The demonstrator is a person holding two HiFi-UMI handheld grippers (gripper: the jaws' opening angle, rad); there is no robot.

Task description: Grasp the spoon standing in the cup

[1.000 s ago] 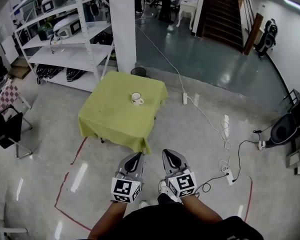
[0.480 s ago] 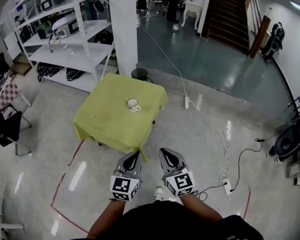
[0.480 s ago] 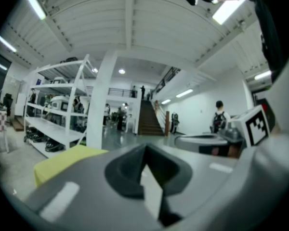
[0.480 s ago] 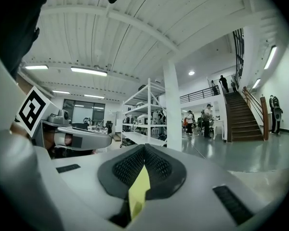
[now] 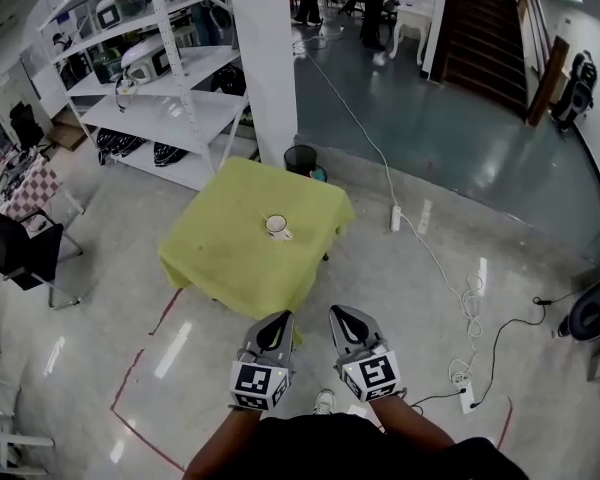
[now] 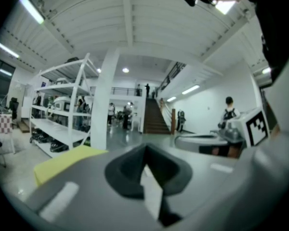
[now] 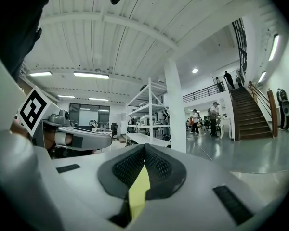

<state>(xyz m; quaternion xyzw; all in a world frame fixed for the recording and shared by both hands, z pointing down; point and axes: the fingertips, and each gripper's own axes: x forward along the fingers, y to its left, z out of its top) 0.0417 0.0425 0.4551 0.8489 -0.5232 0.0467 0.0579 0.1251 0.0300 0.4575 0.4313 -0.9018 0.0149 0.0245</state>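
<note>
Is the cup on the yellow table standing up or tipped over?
Standing up. In the head view the cup sits on the table with its round rim facing up.

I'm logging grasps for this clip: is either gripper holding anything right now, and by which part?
Nothing is held. The left gripper and right gripper both have jaws closed together, empty, short of the cup on the yellow table.

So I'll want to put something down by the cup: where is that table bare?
The table is bare on every side of the cup, widest toward its near-left edge. Only the cup stands on it.
</note>
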